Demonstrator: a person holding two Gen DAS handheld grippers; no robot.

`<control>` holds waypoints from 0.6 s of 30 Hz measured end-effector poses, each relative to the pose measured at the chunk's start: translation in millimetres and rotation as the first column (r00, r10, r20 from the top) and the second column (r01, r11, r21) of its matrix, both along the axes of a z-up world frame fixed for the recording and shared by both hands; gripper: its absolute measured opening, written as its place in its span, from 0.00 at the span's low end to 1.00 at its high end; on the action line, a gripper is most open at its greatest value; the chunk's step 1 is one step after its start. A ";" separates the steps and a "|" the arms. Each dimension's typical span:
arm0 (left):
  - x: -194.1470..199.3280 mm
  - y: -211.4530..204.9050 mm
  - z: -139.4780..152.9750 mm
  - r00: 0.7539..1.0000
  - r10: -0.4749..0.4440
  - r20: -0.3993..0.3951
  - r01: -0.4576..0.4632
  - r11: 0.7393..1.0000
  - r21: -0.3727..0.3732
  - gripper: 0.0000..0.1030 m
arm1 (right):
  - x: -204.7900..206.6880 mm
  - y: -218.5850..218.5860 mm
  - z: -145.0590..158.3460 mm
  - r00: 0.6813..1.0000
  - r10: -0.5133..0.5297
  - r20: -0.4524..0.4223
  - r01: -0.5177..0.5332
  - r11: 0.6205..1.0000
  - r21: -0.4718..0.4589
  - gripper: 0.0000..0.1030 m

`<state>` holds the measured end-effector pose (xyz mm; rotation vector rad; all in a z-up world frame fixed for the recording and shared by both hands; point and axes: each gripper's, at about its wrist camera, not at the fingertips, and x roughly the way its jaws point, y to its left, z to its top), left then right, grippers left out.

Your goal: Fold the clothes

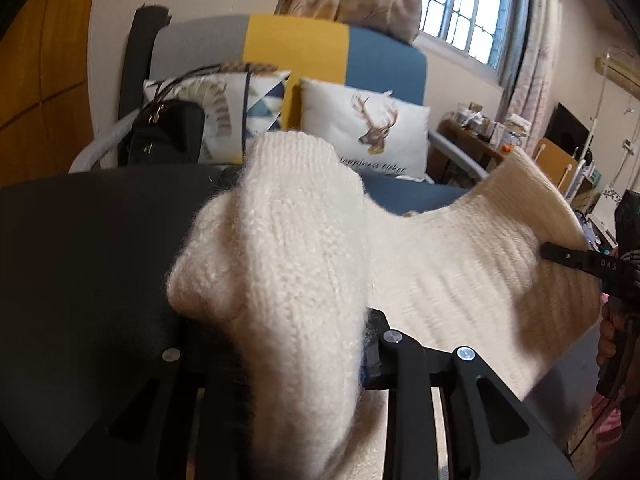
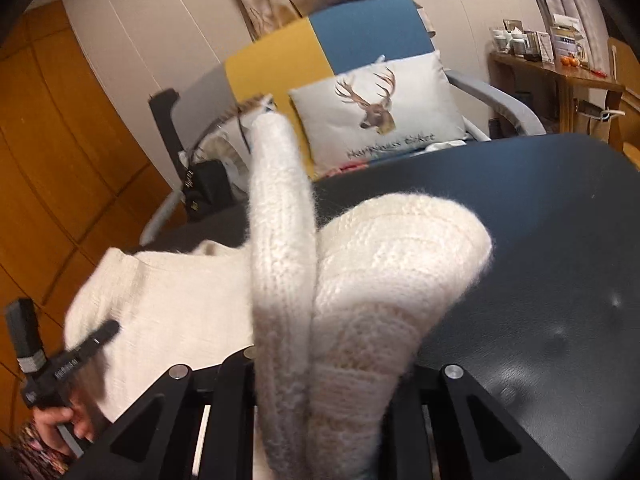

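Behind the black desk [image 2: 560, 260] stands a sofa in grey, yellow and blue [image 1: 372, 52] with a stag cushion [image 1: 368, 128], and daylight comes through a barred window [image 1: 464, 4].

Starting at the left hand-held gripper [image 1: 288, 364]: its jaws stand narrow and are pressed on a thick bunched fold of the cream sweater [image 1: 280, 248], which bulges up and hides the fingertips. The right hand-held gripper [image 2: 320, 380] is likewise nearly closed on a doubled wad of the same knit, with a ribbed sleeve or edge rising in front of its lens. Each camera also catches the other tool pinching the far side of the garment, so the sweater hangs stretched between the two, lifted off the desk over most of what can be seen.

Risks, as a judgement: the knit is fluffy and springy, so a shallow pinch could slip as the cloth takes its own weight. If either side has caught several layers, the fold may come out bunched instead of flat. Uneven lifting would skew the edge, and a dangling sleeve could get trapped underneath.

The sweater itself is off-white, chunky and fuzzy, ribbed in places, soft and heavy-looking, sagging in a curve between the two grips.
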<state>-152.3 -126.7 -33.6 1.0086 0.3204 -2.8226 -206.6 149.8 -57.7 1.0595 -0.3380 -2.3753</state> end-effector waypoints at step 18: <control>93.5 -16.6 108.0 0.964 0.092 -0.250 -0.095 0.996 0.001 0.27 | 37.5 -98.8 116.0 0.971 0.220 -0.093 -0.237 0.936 -0.259 0.17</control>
